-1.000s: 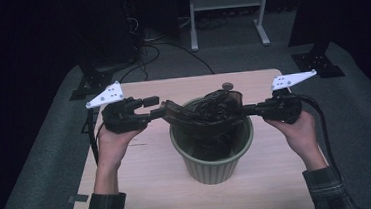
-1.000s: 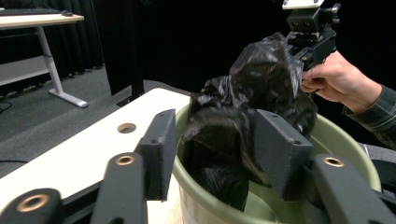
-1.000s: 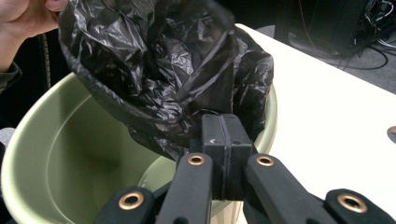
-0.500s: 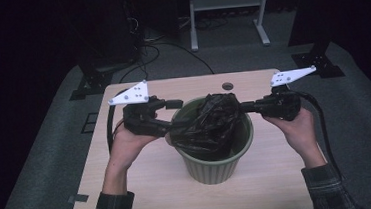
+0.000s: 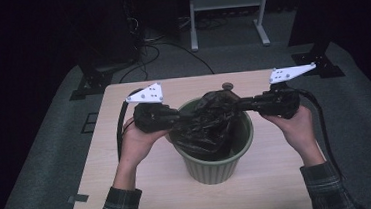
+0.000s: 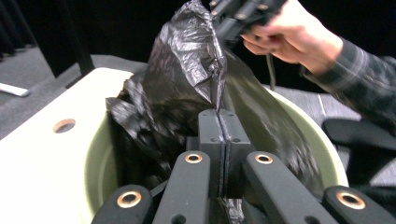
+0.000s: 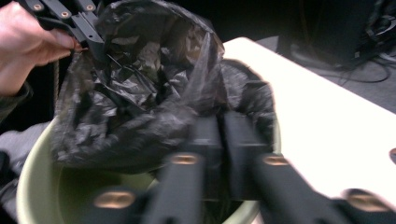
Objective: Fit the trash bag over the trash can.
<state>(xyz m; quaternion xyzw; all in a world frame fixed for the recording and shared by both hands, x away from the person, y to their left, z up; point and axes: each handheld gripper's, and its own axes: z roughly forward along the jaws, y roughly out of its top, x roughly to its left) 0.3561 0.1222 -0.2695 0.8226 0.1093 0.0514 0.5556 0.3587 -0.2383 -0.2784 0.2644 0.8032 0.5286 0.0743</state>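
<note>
We are midway through lining a round, ribbed green plastic bin (image 5: 213, 160) with a crumpled black plastic bag (image 5: 206, 123), which bunches above the bin's mouth and sags partly inside it, the bin itself standing at the centre of the pale wooden surface (image 5: 102, 161). Our left hand-held gripper (image 5: 174, 118) has just been closing, and in the left gripper view its jaws meet flat on a fold of the film at the bag's near edge (image 6: 196, 70). Our right hand-held gripper (image 5: 241, 103) comes in from the opposite side; its jaws have just been easing apart, yet in the right gripper view, blurred as it is, they stand close together with the bag's film (image 7: 140, 102) gathered against them, so it appears to keep its pinch. Both forearms, in plaid sleeves, reach forward from the near edge, hands level at rim height and grippers pointing inward at each other across the bin. By our reading, the next move calls for drawing the two held edges apart to open the bag's mouth, then stretching it over the rim.
</note>
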